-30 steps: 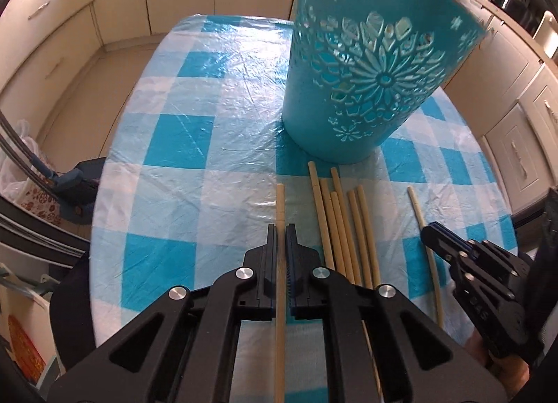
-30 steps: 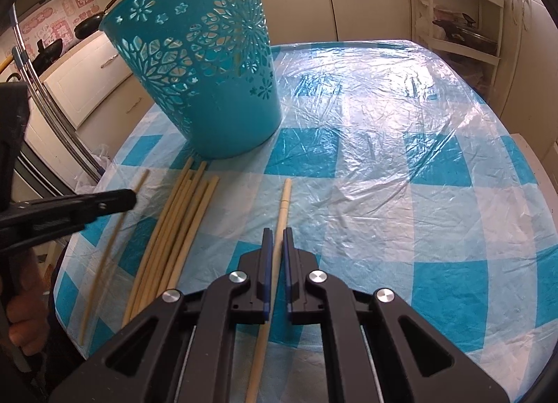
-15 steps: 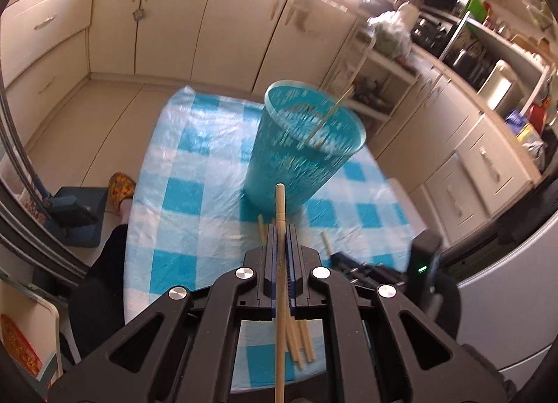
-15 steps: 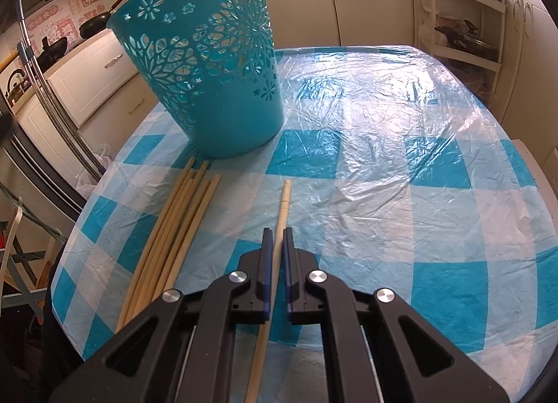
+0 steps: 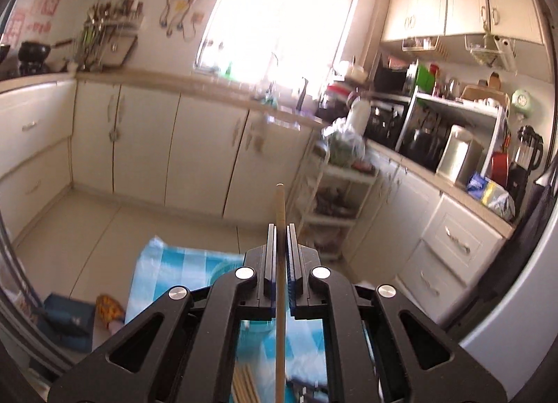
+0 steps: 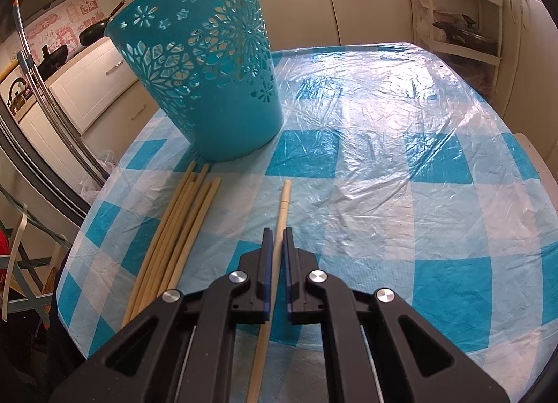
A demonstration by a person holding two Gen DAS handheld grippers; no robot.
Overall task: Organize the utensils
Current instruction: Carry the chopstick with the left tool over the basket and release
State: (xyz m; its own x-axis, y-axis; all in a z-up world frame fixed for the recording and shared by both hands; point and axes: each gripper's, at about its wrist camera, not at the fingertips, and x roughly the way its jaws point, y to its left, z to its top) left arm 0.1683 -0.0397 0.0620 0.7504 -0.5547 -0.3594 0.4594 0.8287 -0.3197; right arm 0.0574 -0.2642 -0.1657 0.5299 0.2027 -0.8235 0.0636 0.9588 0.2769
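My left gripper (image 5: 280, 228) is shut on a wooden chopstick (image 5: 280, 207) and holds it high above the table, pointing out into the kitchen. The teal cut-out basket (image 6: 205, 82) stands on the checked table (image 6: 401, 158) at the far left; in the left wrist view it is mostly hidden under the gripper. My right gripper (image 6: 278, 232) is low over the table with its jaws closed around another chopstick (image 6: 283, 204) lying there. A bundle of several chopsticks (image 6: 178, 232) lies left of it, in front of the basket.
Cream kitchen cabinets (image 5: 195, 148) and a white shelf rack (image 5: 334, 193) stand beyond the table. A cluttered counter (image 5: 453, 158) runs along the right. The table's left edge (image 6: 80, 263) is close to the bundle.
My left gripper has lifted its chopstick off the table, risen high and tilted up, so the basket has dropped out of sight. My right gripper has barely moved.
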